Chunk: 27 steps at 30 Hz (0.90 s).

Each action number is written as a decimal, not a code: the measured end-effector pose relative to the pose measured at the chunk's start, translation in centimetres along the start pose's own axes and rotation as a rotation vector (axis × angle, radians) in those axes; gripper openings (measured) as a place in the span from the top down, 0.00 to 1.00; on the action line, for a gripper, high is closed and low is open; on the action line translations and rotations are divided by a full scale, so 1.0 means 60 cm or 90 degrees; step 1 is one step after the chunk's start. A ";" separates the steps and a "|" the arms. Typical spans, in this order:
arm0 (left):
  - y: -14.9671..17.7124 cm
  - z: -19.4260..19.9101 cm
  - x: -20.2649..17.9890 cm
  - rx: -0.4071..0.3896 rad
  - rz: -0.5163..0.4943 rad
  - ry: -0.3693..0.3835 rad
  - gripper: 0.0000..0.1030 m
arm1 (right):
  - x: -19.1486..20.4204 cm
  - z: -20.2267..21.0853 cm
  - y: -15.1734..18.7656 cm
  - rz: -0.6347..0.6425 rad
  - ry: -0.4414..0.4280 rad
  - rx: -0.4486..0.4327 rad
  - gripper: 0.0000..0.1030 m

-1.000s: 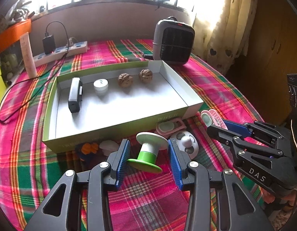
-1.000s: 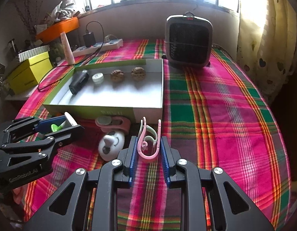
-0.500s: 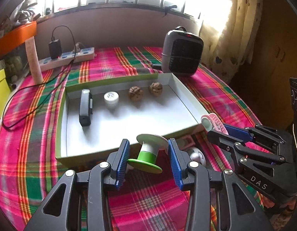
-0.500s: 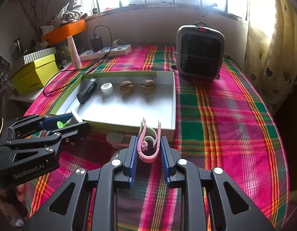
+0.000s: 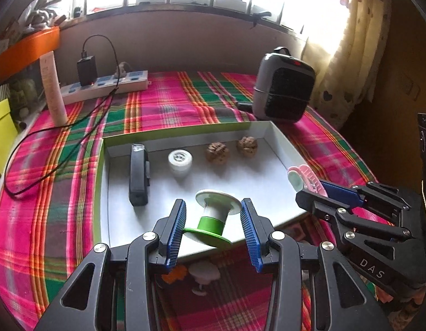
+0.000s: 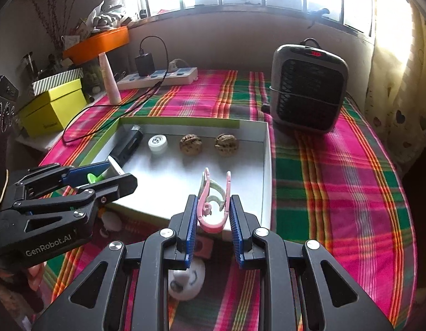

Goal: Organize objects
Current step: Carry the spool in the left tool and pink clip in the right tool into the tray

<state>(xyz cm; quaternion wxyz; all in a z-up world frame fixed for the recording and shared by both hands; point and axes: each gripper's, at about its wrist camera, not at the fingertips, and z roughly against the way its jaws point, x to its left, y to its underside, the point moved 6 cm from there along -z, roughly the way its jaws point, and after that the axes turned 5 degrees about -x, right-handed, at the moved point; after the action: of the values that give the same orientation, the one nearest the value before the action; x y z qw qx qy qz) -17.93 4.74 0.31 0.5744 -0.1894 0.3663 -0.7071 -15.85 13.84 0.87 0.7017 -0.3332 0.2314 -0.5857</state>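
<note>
Green spool (image 5: 213, 219) was clamped between left gripper (image 5: 213, 230) pads; pink clip (image 6: 213, 207) between right gripper (image 6: 213, 227). Spool's tilted seating risked slipping out before tray (image 5: 279, 138).

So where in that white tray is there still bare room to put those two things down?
The tray is crowded only along its far wall: black device, white cap and two walnuts in a row. The floor from that row to the near rim is bare, widest below the walnuts. Outside the near rim, small toys crowd the cloth.
</note>
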 end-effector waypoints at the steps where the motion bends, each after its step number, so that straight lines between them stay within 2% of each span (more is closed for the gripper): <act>1: -0.002 -0.004 0.003 0.001 0.002 -0.001 0.62 | 0.000 -0.005 -0.002 0.000 -0.001 0.002 0.77; 12: -0.015 -0.046 0.039 0.017 0.023 -0.025 0.62 | 0.005 -0.058 -0.020 0.012 -0.017 0.027 0.77; 27: -0.020 -0.082 0.052 0.036 0.032 -0.028 0.62 | 0.008 -0.105 -0.029 0.027 -0.028 0.051 0.77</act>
<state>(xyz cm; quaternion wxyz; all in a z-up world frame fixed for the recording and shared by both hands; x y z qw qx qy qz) -22.95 3.32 -2.52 0.6048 -0.1794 0.3380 -0.6984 -21.44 11.99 -2.02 0.7316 -0.3127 0.1993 -0.5721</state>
